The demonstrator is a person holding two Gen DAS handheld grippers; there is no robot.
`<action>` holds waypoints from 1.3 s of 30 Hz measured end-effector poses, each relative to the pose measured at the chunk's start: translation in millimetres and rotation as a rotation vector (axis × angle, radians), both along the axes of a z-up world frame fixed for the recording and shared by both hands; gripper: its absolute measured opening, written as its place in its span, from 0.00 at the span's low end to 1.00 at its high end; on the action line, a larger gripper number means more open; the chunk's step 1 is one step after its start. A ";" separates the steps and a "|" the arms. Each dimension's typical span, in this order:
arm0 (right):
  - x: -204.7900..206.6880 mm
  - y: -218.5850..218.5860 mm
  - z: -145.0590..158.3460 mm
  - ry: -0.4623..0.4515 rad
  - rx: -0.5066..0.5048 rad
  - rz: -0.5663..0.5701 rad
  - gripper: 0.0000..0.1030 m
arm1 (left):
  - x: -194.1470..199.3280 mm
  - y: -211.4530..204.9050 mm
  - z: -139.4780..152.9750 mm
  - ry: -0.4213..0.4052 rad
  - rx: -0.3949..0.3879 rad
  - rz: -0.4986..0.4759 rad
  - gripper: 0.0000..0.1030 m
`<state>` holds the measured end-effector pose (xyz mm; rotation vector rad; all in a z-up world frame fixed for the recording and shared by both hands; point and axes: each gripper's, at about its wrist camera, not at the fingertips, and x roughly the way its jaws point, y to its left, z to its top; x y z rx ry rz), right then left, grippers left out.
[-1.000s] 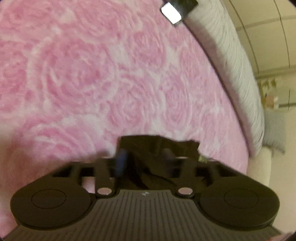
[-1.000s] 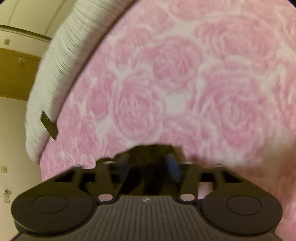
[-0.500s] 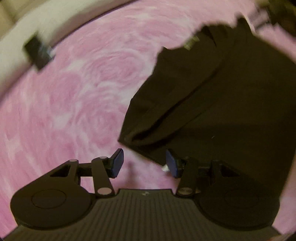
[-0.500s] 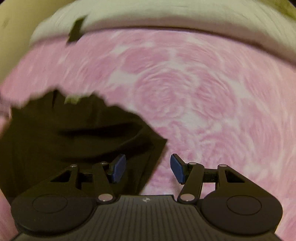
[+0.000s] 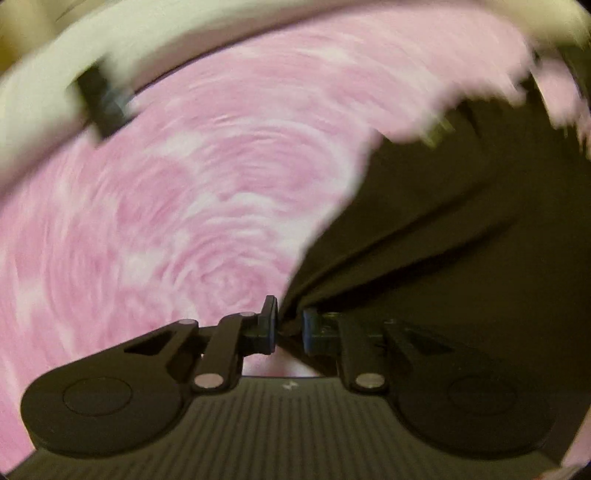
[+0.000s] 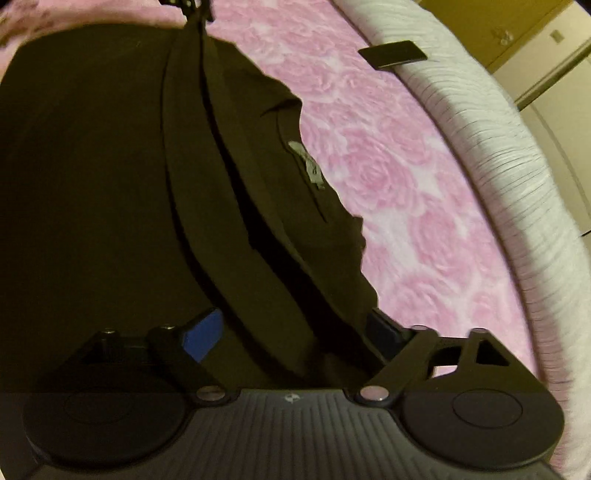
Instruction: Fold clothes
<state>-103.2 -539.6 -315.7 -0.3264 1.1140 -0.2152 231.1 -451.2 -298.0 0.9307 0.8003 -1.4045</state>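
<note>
Lying creased on the pink blanket (image 6: 406, 177), the black garment (image 6: 92, 177) shows its neck label (image 6: 308, 162).

Home bedroom: bed with pink rose-print blanket (image 6: 399, 177), white ribbed cover (image 6: 498, 155), cupboard doors (image 6: 517, 33) behind.

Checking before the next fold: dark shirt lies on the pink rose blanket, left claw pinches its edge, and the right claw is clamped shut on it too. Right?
Not quite. The right claw is open, its pads spread wide either side of a fold of the dark shirt, as the right wrist view shows. The rest holds: the shirt lies on the pink rose blanket, and the left claw pinches its edge.
</note>
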 end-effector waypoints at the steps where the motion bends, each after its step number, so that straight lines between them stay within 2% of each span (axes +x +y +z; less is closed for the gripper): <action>1: -2.0 -7.5 2.1 -0.016 0.018 -0.048 0.68 | 8.2 -2.2 0.0 0.038 0.003 0.064 0.12; 3: -6.1 -22.6 6.3 -0.048 0.055 -0.145 0.69 | 11.4 -3.1 -1.4 0.065 0.006 0.113 0.12; 10: -20.5 -75.2 21.1 -0.159 0.183 -0.484 0.76 | 13.9 2.8 -10.4 0.119 0.014 0.156 0.15; 13: -34.2 -75.4 16.6 -0.190 0.298 -0.598 0.76 | 18.4 3.0 -13.4 0.154 0.016 0.170 0.15; 15: -45.8 -83.0 10.5 -0.231 0.398 -0.699 0.74 | 23.5 2.8 -13.8 0.188 0.010 0.193 0.15; 17: -56.5 -91.1 4.1 -0.277 0.493 -0.793 0.64 | 27.4 2.8 -13.7 0.226 0.006 0.214 0.15; 19: -61.7 -96.6 -0.4 -0.320 0.544 -0.851 0.59 | 27.9 1.2 -13.7 0.235 0.009 0.225 0.15; 22: -58.6 -102.4 -6.7 -0.352 0.574 -0.892 0.53 | 26.8 -2.0 -15.8 0.246 0.017 0.234 0.15; 24: -53.5 -105.1 -11.2 -0.340 0.569 -0.894 0.41 | 24.4 -3.3 -18.1 0.230 0.024 0.243 0.12; 25: -51.5 -106.1 -12.7 -0.330 0.560 -0.897 0.26 | 22.3 -2.9 -17.4 0.218 0.018 0.242 0.07; 27: -50.9 -104.3 -8.5 -0.326 0.537 -0.894 0.15 | 16.5 0.9 -11.6 0.192 -0.005 0.229 0.06; 28: -50.8 -103.1 -5.8 -0.325 0.525 -0.892 0.02 | 14.6 4.4 -7.0 0.185 -0.021 0.227 0.05; 32: -55.1 -88.3 22.1 -0.333 0.421 -0.817 0.02 | 12.9 19.6 14.6 0.176 -0.091 0.247 0.05; 35: -65.3 -84.1 42.1 -0.377 0.383 -0.818 0.01 | 18.1 22.5 26.2 0.179 -0.130 0.263 0.05; 39: -72.3 -87.9 51.9 -0.421 0.356 -0.839 0.01 | 26.9 15.4 31.2 0.178 -0.154 0.280 0.05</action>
